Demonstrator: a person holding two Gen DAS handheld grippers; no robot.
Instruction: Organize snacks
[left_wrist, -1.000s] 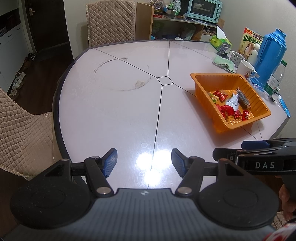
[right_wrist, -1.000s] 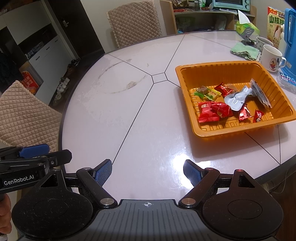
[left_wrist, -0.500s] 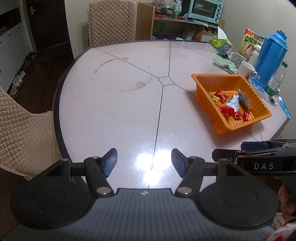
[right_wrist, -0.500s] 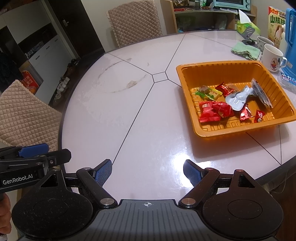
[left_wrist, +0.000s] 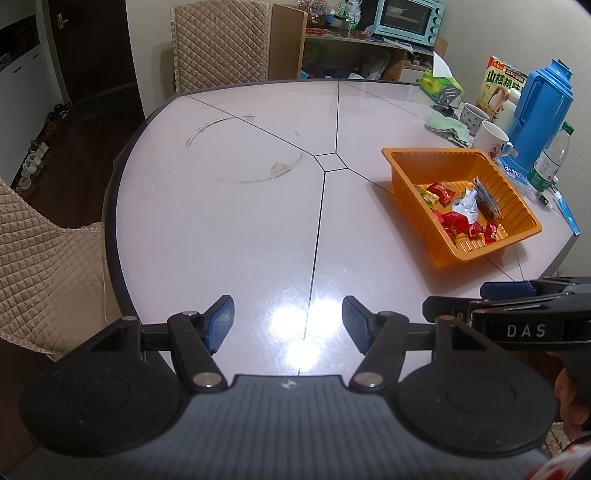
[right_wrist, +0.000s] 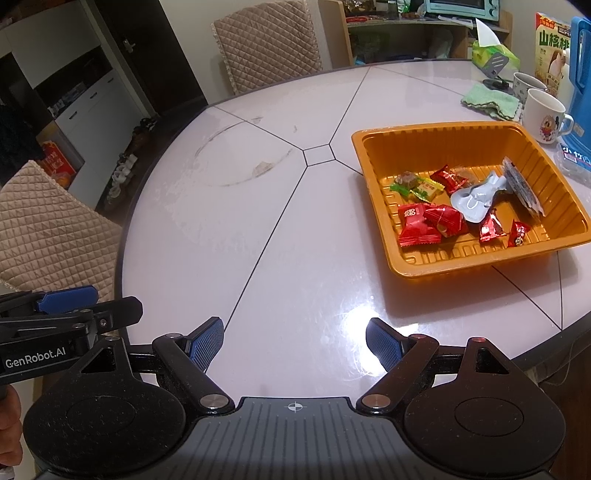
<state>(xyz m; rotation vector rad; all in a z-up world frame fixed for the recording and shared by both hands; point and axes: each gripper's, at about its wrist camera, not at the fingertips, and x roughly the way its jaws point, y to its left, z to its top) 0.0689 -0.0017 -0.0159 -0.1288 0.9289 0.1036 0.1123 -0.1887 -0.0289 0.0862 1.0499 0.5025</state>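
An orange tray (right_wrist: 406, 266) sits on the right side of the round white table (right_wrist: 258, 206); it also shows in the left wrist view (left_wrist: 410, 184). Several wrapped snacks lie in it: red packets (right_wrist: 428, 223), a green and yellow candy (right_wrist: 417, 188), a pale blue wrapper (right_wrist: 476, 194) and a dark sachet (right_wrist: 521, 188). My left gripper (left_wrist: 288, 323) is open and empty above the table's near edge. My right gripper (right_wrist: 295, 345) is open and empty, to the right of the left one and short of the tray.
At the far right stand two mugs (right_wrist: 543, 114), a blue thermos (left_wrist: 539, 107), a water bottle (left_wrist: 550, 162), a green cloth (right_wrist: 487, 101), a tissue box (left_wrist: 441, 86) and a snack box (left_wrist: 502, 83). Quilted chairs stand at the back (left_wrist: 218, 44) and left (left_wrist: 40, 258).
Both grippers have drawn back slightly from the tray, which looks a little farther away. Their jaws stay open and empty.
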